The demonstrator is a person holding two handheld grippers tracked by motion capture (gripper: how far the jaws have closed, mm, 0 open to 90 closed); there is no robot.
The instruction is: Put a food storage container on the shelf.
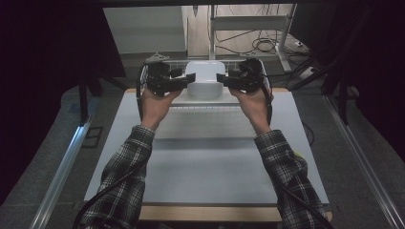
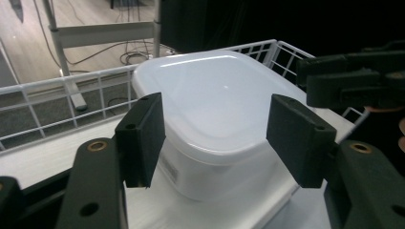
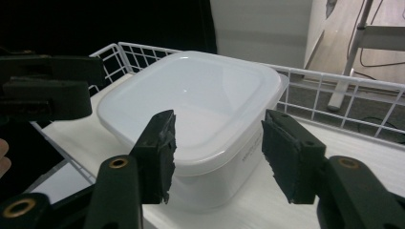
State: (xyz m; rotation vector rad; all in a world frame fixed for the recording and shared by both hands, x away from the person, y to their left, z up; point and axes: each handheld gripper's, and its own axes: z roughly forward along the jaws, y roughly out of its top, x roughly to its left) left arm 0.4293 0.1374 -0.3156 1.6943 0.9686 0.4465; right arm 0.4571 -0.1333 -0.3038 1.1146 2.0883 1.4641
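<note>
A lidded white plastic box (image 1: 205, 78) is seen at the far edge of the tabletop (image 1: 210, 162), inside a white wire basket (image 2: 62, 102). It is flanked by the left gripper (image 1: 187, 80) and right gripper (image 1: 223, 80), both spread, neither touching. Smooth and probably light, it is best clamped under the lid's rim. Faint print on its wall is revealed in the gripper views.

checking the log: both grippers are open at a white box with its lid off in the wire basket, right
Not quite. The lid is on the white box, as both gripper views show. The left gripper and right gripper are open at it, in the wire basket.
</note>
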